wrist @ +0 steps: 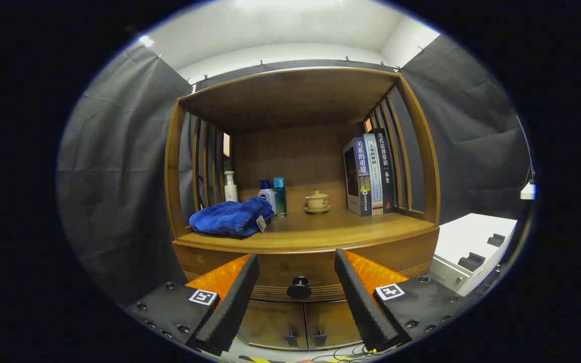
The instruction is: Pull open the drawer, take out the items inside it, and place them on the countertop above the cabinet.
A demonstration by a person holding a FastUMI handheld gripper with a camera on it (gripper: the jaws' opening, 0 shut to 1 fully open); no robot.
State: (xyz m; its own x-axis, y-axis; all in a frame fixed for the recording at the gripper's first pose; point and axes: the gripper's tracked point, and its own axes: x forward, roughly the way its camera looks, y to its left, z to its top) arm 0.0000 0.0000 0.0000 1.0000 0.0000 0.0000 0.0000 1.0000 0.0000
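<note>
Drawer (298, 275) sits shut under the desk (321, 229), its black knob (299, 288) between my fingers (242, 292), which are released and apart, touching nothing. A blue cloth (232, 218) lies far left on the desk.

Three book spines (371, 174) carried Chinese titles: 关系的重建, one too blurred to read, and 现代法律常识一本全.
</note>
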